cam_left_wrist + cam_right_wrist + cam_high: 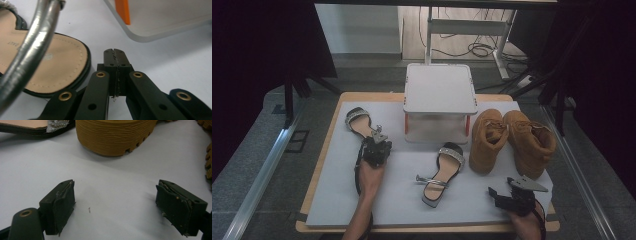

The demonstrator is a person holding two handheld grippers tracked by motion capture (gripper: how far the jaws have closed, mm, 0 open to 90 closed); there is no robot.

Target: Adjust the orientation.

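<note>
Two black sandals with tan insoles and silver straps lie on a white mat [337, 200]. One sandal [358, 122] is at the back left, the other sandal [443, 172] in the middle. My left gripper [378, 140] sits just right of the back-left sandal's heel, its jaws pressed together with nothing between them [115, 53]. That sandal's insole [50, 67] and silver strap [32, 47] are close on its left. My right gripper [502, 189] rests at the front right, open [115, 210] over bare mat, facing a tan boot's ribbed sole [112, 137].
A pair of tan boots [512, 140] stands at the right of the mat. A white stand [440, 90] with orange legs [122, 11] is at the back centre. Bare mat lies between the middle sandal and the left forearm [367, 195].
</note>
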